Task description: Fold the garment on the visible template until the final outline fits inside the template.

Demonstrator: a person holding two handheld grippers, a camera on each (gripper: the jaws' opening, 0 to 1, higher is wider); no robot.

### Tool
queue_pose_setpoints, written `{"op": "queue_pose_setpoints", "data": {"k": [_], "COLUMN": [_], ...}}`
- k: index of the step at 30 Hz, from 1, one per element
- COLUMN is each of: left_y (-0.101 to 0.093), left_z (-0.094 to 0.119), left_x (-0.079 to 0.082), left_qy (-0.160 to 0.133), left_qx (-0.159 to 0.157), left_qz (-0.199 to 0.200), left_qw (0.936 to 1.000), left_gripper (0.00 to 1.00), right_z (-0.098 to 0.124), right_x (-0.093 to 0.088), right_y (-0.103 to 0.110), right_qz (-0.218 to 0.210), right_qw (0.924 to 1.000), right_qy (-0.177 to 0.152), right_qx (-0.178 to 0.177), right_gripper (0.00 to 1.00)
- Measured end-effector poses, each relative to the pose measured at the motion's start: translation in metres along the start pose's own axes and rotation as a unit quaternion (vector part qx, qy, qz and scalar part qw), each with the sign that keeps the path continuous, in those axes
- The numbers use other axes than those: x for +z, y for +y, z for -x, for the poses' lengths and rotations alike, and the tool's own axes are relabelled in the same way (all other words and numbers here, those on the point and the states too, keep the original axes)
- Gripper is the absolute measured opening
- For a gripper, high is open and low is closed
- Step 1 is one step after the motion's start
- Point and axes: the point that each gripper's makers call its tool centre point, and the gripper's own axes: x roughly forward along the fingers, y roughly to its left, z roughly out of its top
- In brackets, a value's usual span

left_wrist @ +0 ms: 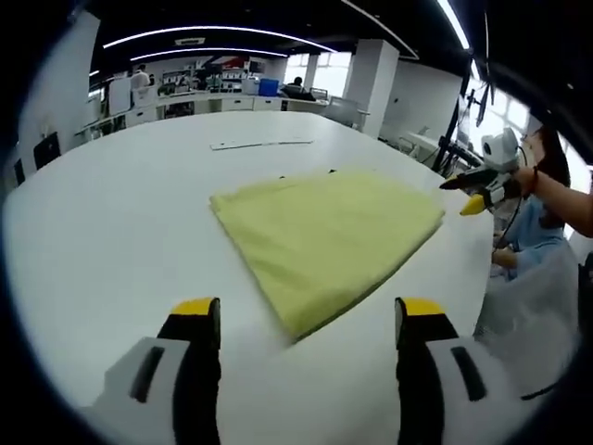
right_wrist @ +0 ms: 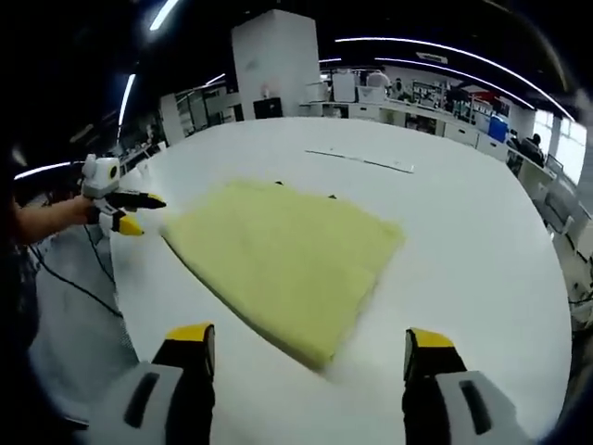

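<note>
1. Left gripper view: left gripper [left_wrist: 308, 324] low in frame, two yellow-tipped jaws set wide apart, nothing between them, over a matte white table [left_wrist: 120, 213].
2. Ahead of the jaws and apart from them, the yellow garment [left_wrist: 324, 232] lies flat, folded to a rough four-sided shape; soft, slightly fuzzy cloth, nearest corner pointing toward the gap between the jaws.
3. Small dark marks [left_wrist: 306, 173] show at the garment's far edge, possibly template corners; too small to tell.
4. A thin pale strip [left_wrist: 261, 144] lies on the table beyond the garment.
5. Far right of that view: right gripper [left_wrist: 468, 193] held in a hand [left_wrist: 530, 178], just off the garment's right corner, not touching.
6. Right gripper view: right gripper's own jaws spread wide, empty; the garment's near corner lies just ahead, between them.
</note>
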Motion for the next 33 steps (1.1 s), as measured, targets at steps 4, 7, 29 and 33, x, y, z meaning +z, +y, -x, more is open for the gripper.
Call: {"op": "queue_pose_setpoints", "data": {"k": [4, 7, 29, 33], "left_y": [0.0, -0.001, -0.004, -0.005], "left_z": [0.01, 0.017, 0.049, 0.05], "left_x": [0.009, 0.013, 0.034, 0.032], "left_qy": [-0.013, -0.013, -0.056, -0.058], "left_qx": [0.006, 0.012, 0.071, 0.074], "left_qz": [0.027, 0.032, 0.059, 0.068], "left_qw": [0.9995, 0.9993, 0.9941, 0.9933], "left_gripper": [0.84, 0.86, 0.99, 0.99], "right_z": [0.01, 0.017, 0.031, 0.032], "right_x": [0.011, 0.016, 0.025, 0.022], "right_y": [0.007, 0.013, 0.042, 0.044], "right_qz": [-0.018, -0.009, 0.03, 0.029], "right_qw": [0.9997, 0.9999, 0.9991, 0.9989], "right_qy": [-0.014, -0.011, -0.005, -0.005], "right_qx": [0.002, -0.002, -0.031, -0.036], "right_gripper": [0.92, 0.93, 1.0, 1.0]}}
